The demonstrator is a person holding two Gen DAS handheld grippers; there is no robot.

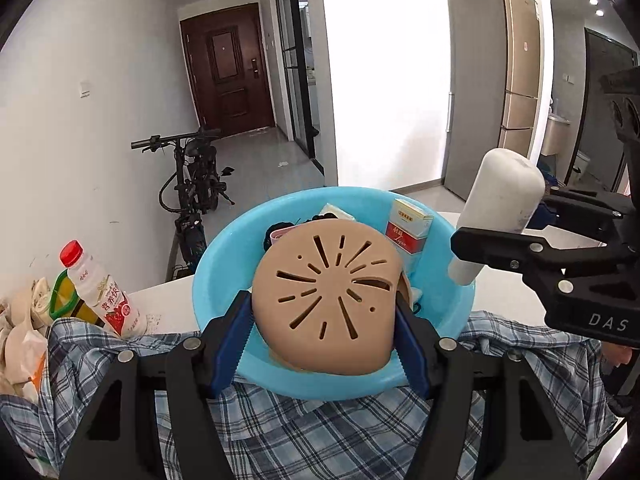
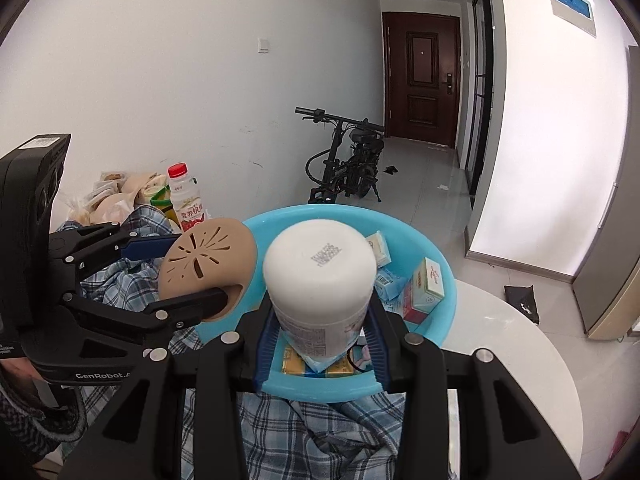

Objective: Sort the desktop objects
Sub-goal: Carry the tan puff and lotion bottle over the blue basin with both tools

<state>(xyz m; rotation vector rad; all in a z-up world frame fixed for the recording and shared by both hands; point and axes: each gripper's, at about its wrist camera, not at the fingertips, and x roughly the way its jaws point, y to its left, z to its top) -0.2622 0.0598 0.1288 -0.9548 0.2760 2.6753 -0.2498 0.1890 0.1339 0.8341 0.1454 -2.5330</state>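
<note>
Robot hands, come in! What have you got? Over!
Left gripper shut on tan slotted pad. Right gripper shut on white bottle. Both over blue basin, already holding boxes. Nothing blocking.

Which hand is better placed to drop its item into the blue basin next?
Probably the right. Its gripper holds the white bottle directly over the blue basin. The left gripper holds the tan perforated shoe at the basin's near edge, partly over the plaid shirt.
</note>
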